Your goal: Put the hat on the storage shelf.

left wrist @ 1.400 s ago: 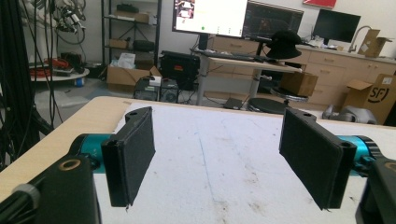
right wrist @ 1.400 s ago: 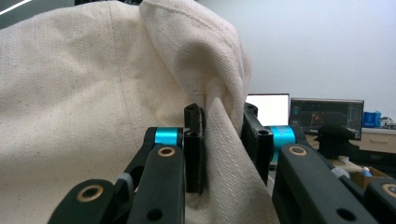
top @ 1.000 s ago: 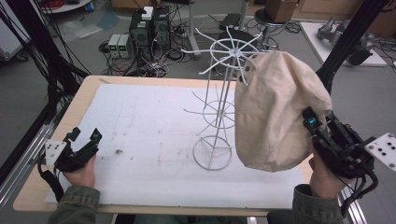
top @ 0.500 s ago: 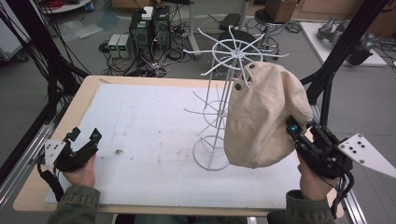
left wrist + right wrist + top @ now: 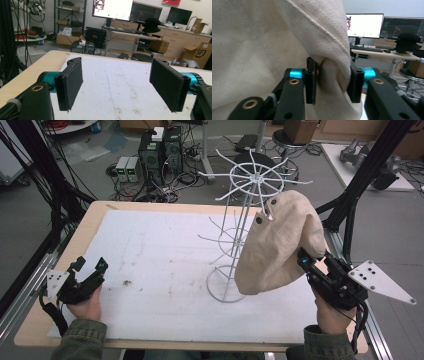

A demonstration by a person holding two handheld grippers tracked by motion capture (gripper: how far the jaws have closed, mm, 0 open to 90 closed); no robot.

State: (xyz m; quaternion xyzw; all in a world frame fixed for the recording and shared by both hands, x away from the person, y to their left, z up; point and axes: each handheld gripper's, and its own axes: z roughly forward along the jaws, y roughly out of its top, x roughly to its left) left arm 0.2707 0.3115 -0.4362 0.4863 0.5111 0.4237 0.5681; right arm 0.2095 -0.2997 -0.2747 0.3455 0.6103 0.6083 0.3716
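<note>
A beige cloth hat (image 5: 278, 245) hangs in the air against the white wire rack (image 5: 245, 200), its top touching one of the rack's upper prongs. My right gripper (image 5: 306, 263) is shut on a bunched fold of the hat's fabric (image 5: 332, 75), which is pinched between the two black jaws. My left gripper (image 5: 90, 266) rests on the white mat near the table's left front edge. Its pads (image 5: 71, 82) stand wide apart with nothing between them.
The rack's round base (image 5: 227, 284) stands on the white mat (image 5: 160, 260) right of centre. Black frame posts (image 5: 355, 200) rise past the table's right edge. Computers and cables (image 5: 160, 155) lie on the floor behind the table.
My right gripper has carried the hat leftward and lower, bringing it up against the rack's upper prongs. The left gripper has stayed put.
</note>
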